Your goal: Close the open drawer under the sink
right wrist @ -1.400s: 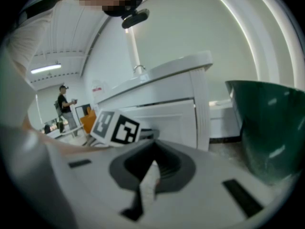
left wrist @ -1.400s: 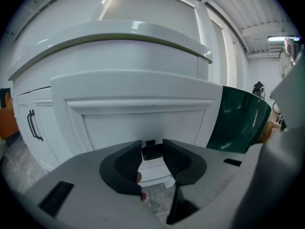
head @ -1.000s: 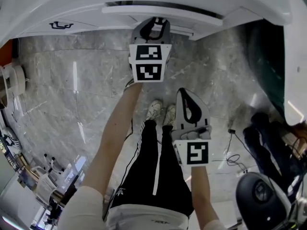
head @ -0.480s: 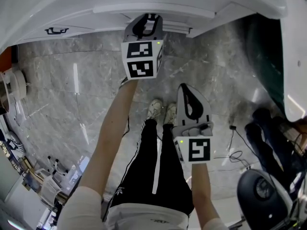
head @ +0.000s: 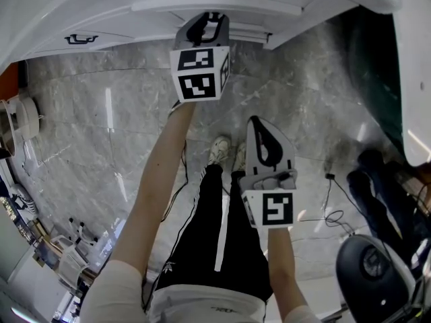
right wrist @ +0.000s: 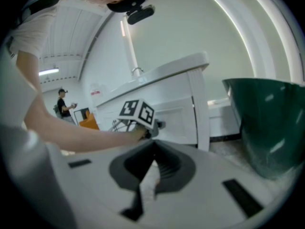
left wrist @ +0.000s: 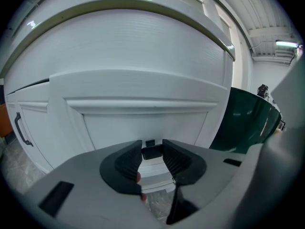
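The white drawer front (head: 215, 7) sits under the sink counter at the top of the head view, nearly level with the cabinet face. In the left gripper view the drawer front (left wrist: 143, 120) fills the middle. My left gripper (head: 215, 21) reaches up to it, and its jaws (left wrist: 152, 151) are shut on the small black drawer handle (left wrist: 152, 151). My right gripper (head: 260, 129) hangs lower, over the floor in front of the person's legs, away from the cabinet. Its jaws (right wrist: 153, 149) are shut with nothing between them.
A dark green bin (head: 377, 79) stands right of the cabinet, close to the drawer (left wrist: 248, 118). A neighbouring cabinet door has a black handle (head: 79, 39). An office chair (head: 370, 268) and a cable (head: 330, 214) are on the marble floor at the right.
The left gripper has gone a little further toward the cabinet with the drawer front. The dark gap above the drawer no longer shows. The right gripper has stayed in place.
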Available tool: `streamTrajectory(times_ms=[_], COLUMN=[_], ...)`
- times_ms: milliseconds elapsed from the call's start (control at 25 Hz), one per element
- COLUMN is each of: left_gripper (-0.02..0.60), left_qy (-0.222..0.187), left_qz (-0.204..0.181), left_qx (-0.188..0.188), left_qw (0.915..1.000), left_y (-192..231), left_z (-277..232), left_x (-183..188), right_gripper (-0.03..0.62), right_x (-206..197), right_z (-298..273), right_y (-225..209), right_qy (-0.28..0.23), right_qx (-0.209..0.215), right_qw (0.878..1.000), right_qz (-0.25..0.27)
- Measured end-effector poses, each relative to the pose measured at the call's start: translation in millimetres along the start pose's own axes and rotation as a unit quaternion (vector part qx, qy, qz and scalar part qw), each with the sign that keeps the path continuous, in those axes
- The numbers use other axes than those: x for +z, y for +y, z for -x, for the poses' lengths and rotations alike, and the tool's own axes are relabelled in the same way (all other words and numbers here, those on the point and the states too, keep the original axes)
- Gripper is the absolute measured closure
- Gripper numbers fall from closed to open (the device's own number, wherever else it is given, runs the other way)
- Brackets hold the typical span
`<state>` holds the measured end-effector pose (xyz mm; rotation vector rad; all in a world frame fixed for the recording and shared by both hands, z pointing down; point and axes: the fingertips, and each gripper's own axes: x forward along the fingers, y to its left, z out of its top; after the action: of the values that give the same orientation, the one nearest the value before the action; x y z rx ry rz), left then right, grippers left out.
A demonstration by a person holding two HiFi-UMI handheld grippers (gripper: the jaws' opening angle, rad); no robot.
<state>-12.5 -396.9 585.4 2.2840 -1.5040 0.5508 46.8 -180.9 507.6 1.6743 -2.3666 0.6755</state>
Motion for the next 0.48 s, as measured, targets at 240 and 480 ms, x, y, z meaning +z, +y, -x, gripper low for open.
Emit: streamTrajectory(times_ms=[240,480], left_gripper=[0.428,0.426], left_qy=[0.0,0.005], left_qz=[-0.002,0.002], left_qx=[0.012,0.018], left_qw=[0.9999,0.9998], left_y=[1,-1], left_z=[1,20], left_x=[-1,-14], right_gripper=[0.569,0.569], right_x=[-5,-11], right_z=[12,25], right_y=[3,0], right_qy=[0.005,0.003], right_qx=[-0.001,-0.012], right_qw=[1.0,1.0], right_qz=[0.001,-0.007])
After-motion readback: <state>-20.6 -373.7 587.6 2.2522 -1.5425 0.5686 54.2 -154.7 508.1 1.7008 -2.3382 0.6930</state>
